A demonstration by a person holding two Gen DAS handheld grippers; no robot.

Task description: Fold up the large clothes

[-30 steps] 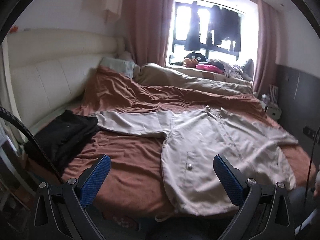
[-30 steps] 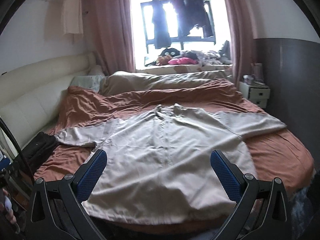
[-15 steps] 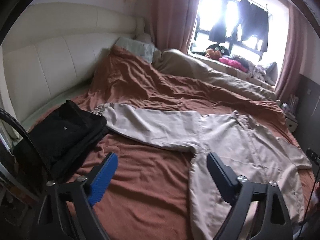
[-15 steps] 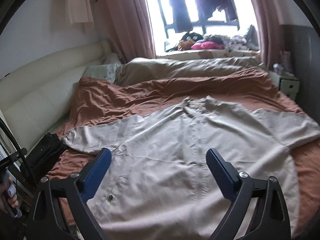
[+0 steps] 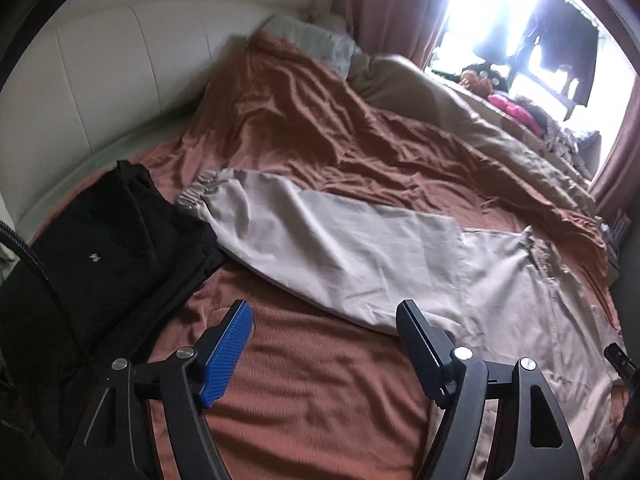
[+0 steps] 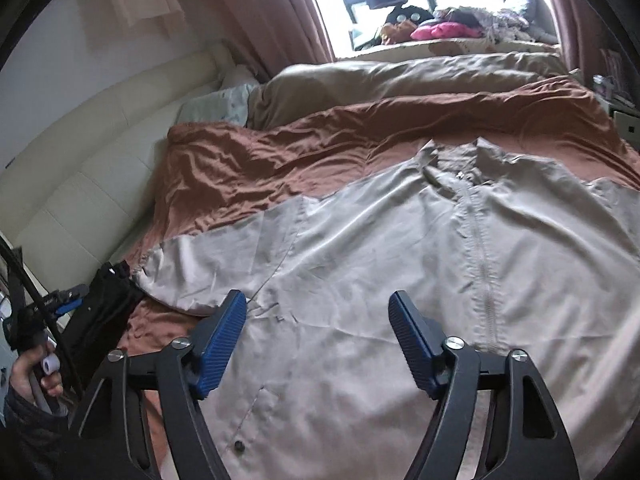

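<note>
A large beige zip jacket [image 6: 400, 264] lies spread flat, front up, on a rust-brown bed cover [image 6: 280, 160]. Its left sleeve [image 5: 320, 240] stretches out to the left, with the elastic cuff [image 5: 196, 192] next to a black garment. My left gripper [image 5: 324, 344] is open and empty, just above the cover, short of the sleeve's lower edge. My right gripper [image 6: 316, 336] is open and empty, low over the jacket's left front near the armpit. The left gripper also shows at the left edge of the right wrist view [image 6: 60, 300].
A folded black garment [image 5: 112, 248] lies at the bed's left edge. A cream padded headboard [image 5: 100, 64] runs along the left. A beige duvet [image 6: 400, 76] and a pillow [image 6: 216, 104] lie at the far side. Clothes are piled on the window sill [image 6: 448, 24].
Both grippers have moved forward and down toward the bed. The left one has swung left toward the sleeve; the right one has closed in on the jacket's left front. Jaws narrower, still open.
</note>
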